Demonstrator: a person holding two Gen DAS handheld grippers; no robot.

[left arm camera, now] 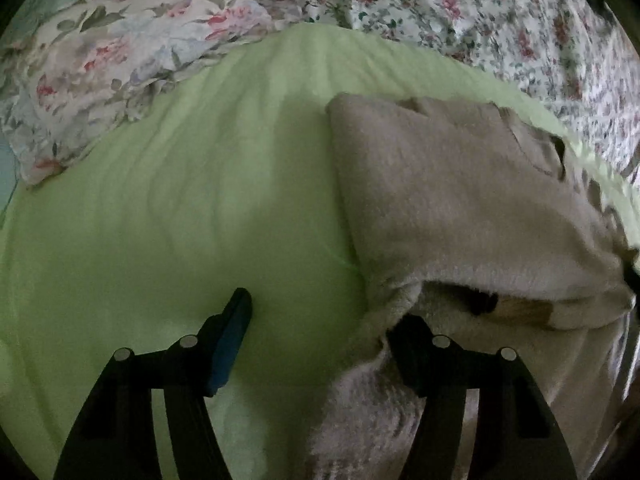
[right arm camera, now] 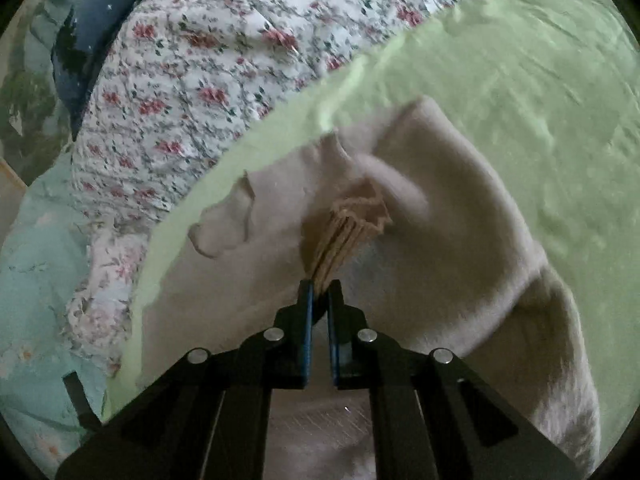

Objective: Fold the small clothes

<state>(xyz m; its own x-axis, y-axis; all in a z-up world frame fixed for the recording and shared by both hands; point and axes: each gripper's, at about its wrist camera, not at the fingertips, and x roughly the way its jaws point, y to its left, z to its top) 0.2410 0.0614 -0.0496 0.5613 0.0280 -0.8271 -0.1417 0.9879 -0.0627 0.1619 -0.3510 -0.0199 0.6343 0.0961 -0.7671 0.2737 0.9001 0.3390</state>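
A beige fuzzy small garment lies partly folded on a light green blanket. My left gripper is open wide at the garment's near left edge: its left finger rests over bare blanket, its right finger is tucked under a lifted fold of the fabric. In the right wrist view my right gripper is shut on a ribbed tan cuff of the same garment, holding it bunched above the cloth.
A floral pillow lies at the far left and a flowered quilt behind the green blanket. A dark blue cloth sits on the quilt. A pale teal sheet is at the left.
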